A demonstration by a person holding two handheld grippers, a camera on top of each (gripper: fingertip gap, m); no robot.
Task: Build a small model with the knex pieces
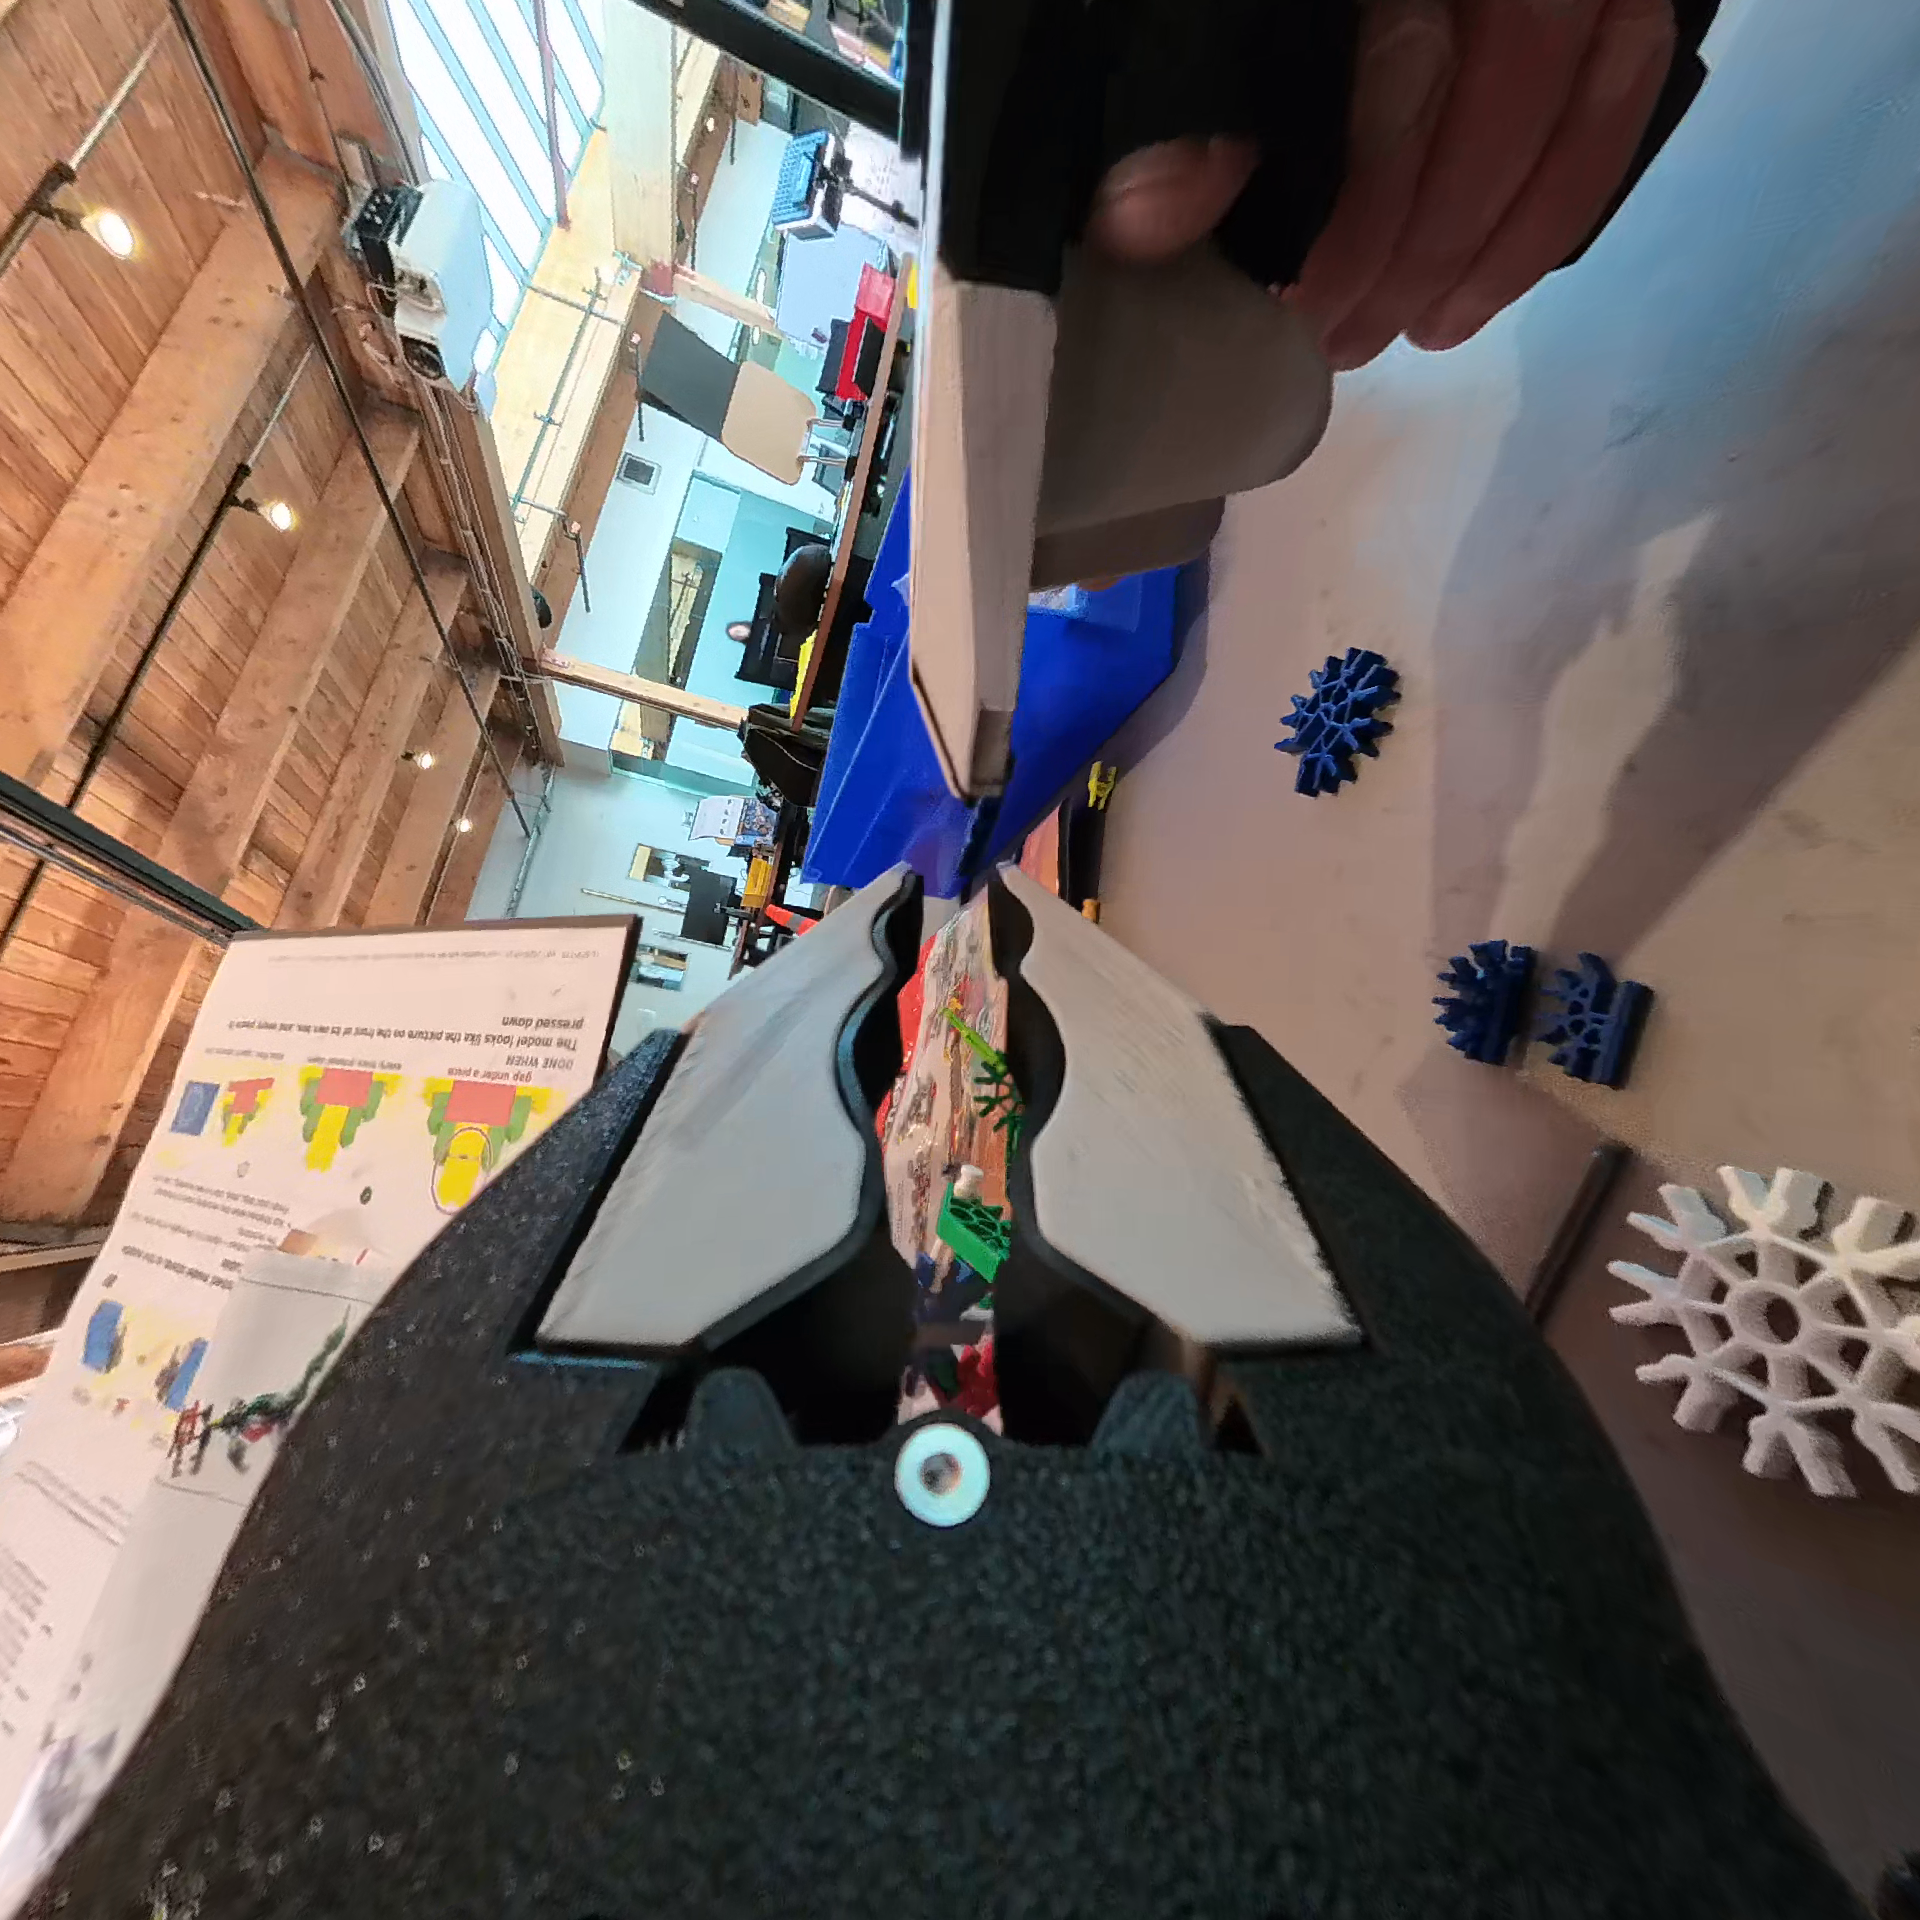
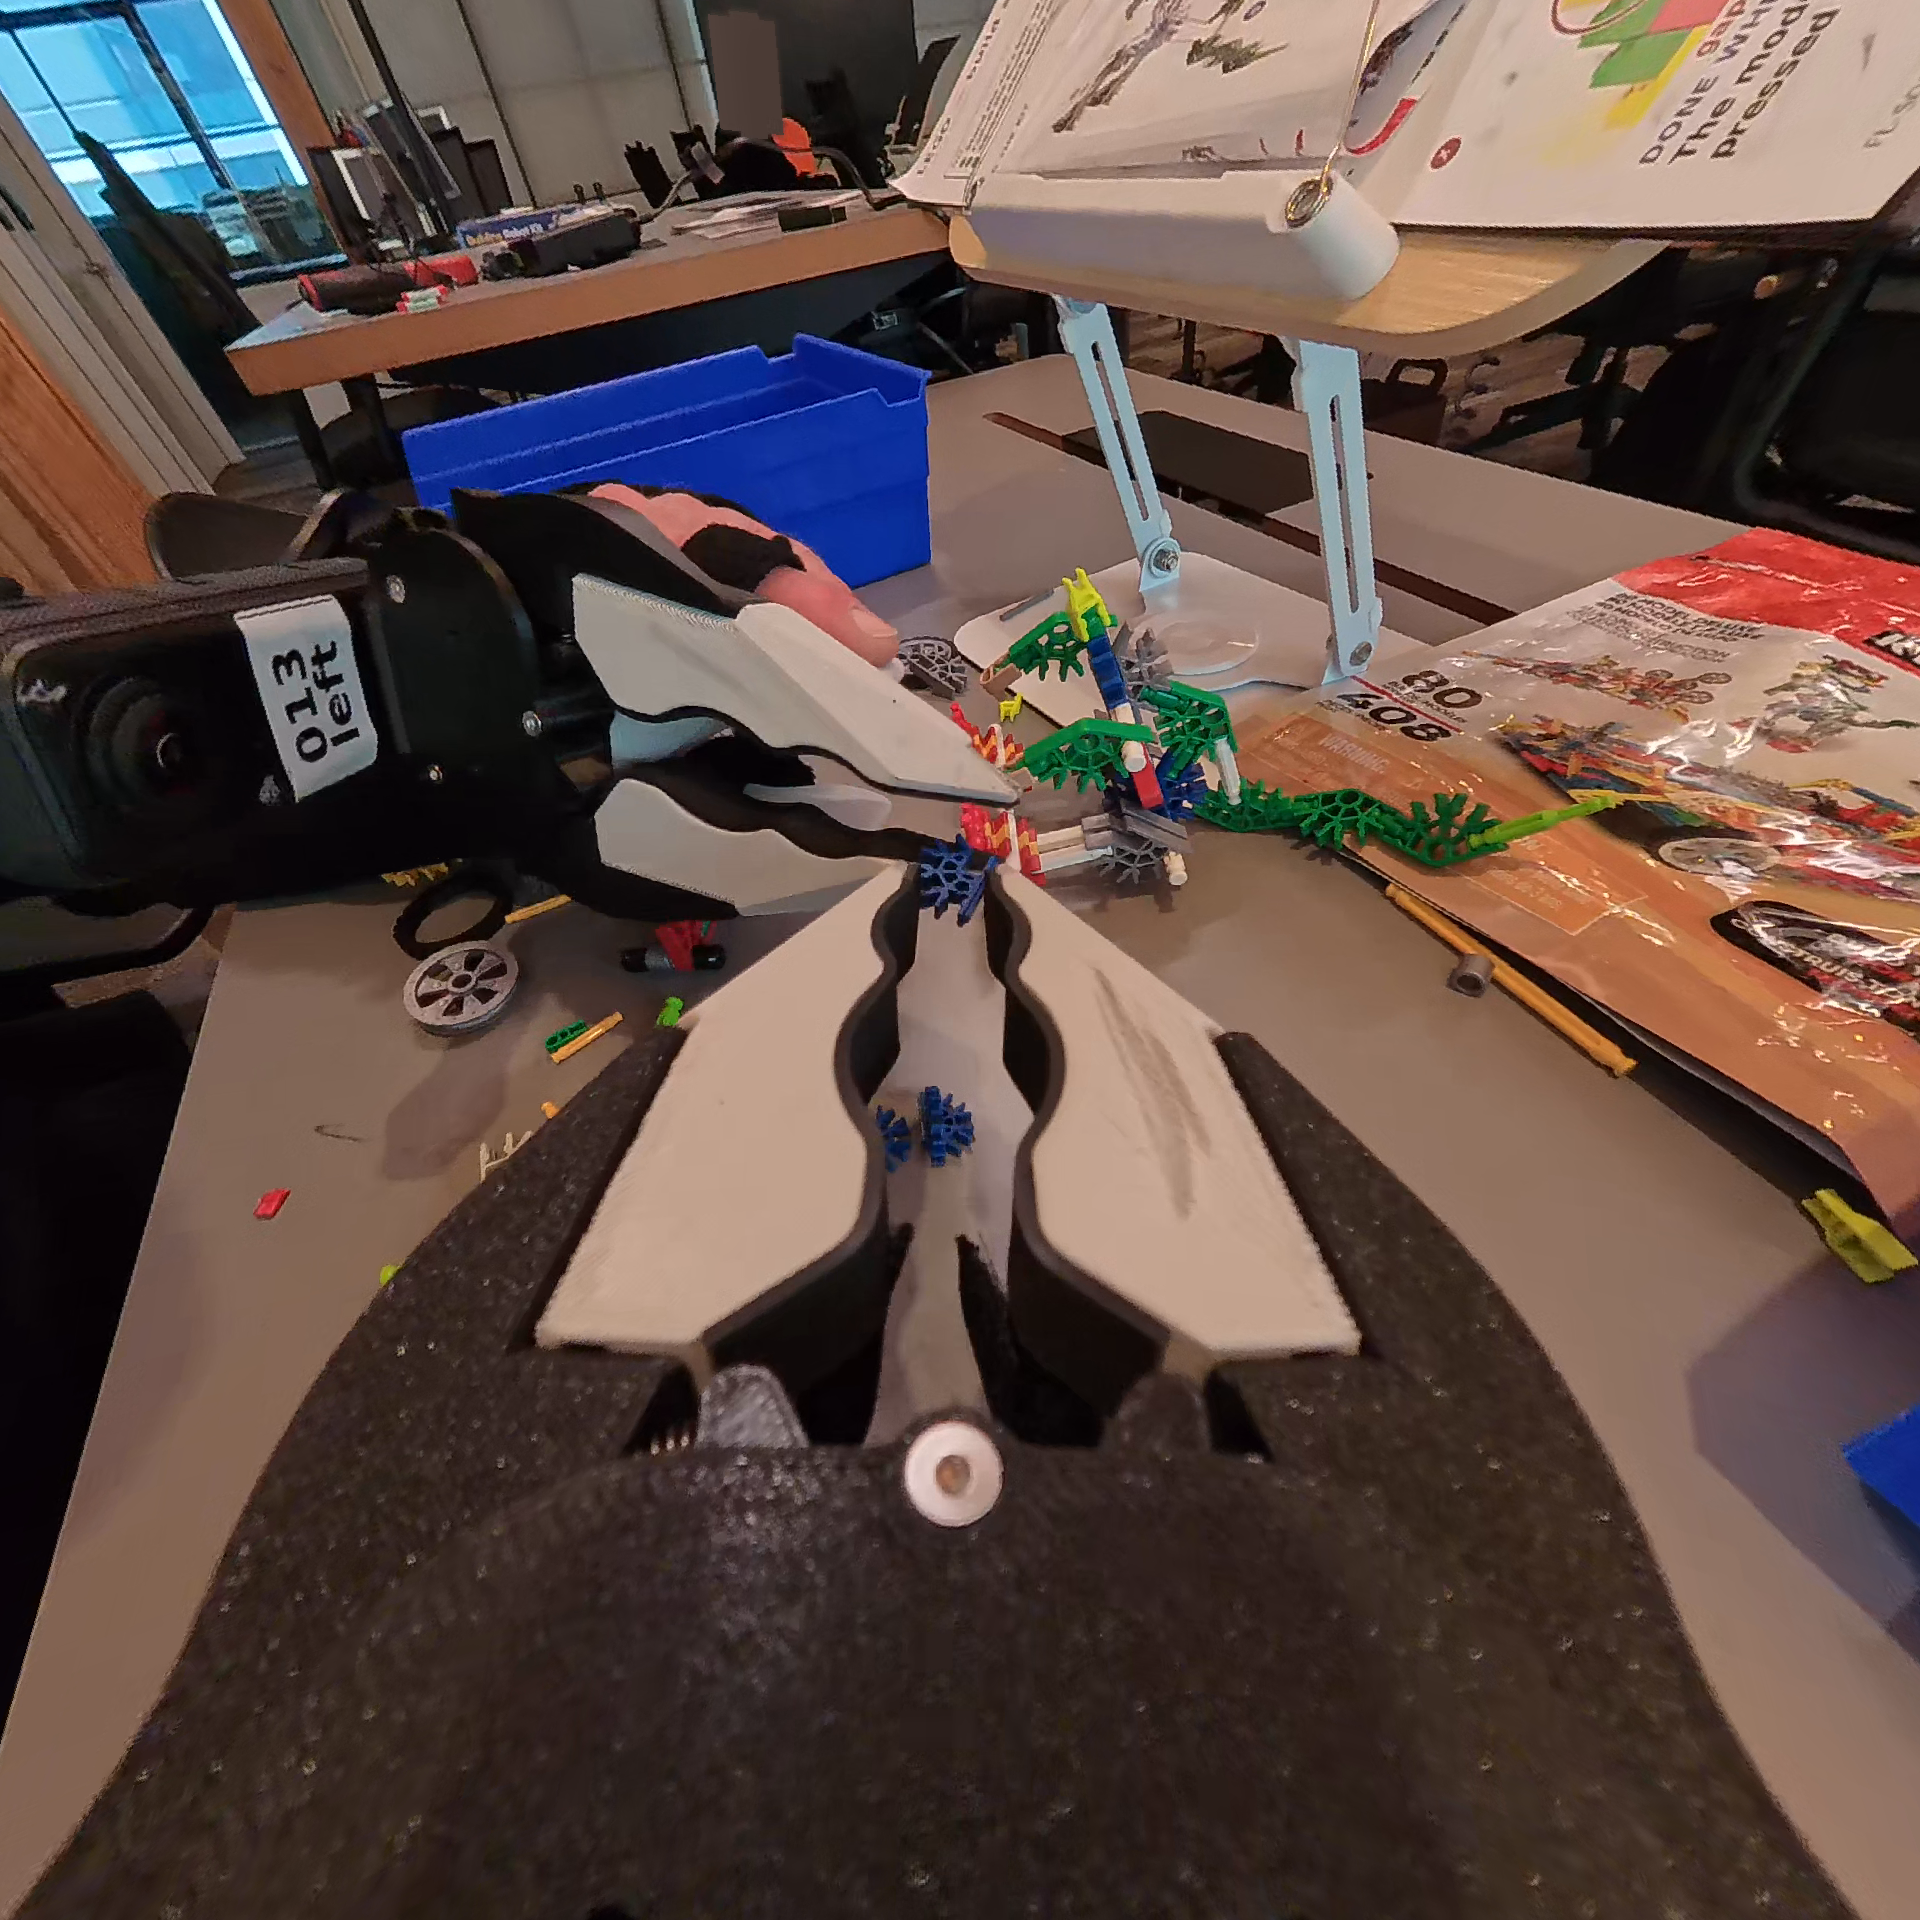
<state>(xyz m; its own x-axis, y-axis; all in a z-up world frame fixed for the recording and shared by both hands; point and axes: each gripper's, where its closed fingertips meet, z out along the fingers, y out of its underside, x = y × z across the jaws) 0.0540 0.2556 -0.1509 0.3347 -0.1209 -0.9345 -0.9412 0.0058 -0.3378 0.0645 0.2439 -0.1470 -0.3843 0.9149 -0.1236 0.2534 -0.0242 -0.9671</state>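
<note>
A toy model (image 2: 1112, 748) of green, blue, grey and white rods and connectors lies on the grey table (image 2: 1351, 1195). My right gripper (image 2: 951, 878) is shut on a small blue snowflake connector (image 2: 948, 881) and holds it against the model's near end. My left gripper (image 2: 966, 816) comes in from the left, lying on its side. Its jaws are nearly closed on a red and orange piece (image 2: 985, 831) at that same end. In the left wrist view my left gripper (image 1: 956, 878) shows narrow jaws, and one of the right gripper's fingers (image 1: 971, 582) reaches down to its tips.
A blue bin (image 2: 727, 436) stands behind the left gripper. A white document stand (image 2: 1236, 260) rises over the model. A printed bag (image 2: 1558, 831) lies at right. Loose wheels (image 2: 457, 987), a yellow rod (image 2: 1507, 987), blue connectors (image 1: 1538, 1013) and a white snowflake connector (image 1: 1787, 1320) lie around. The grippers are tip to tip, or close to it. My left tips are roughly 15 cm from the yellow rod (image 2: 1507, 987).
</note>
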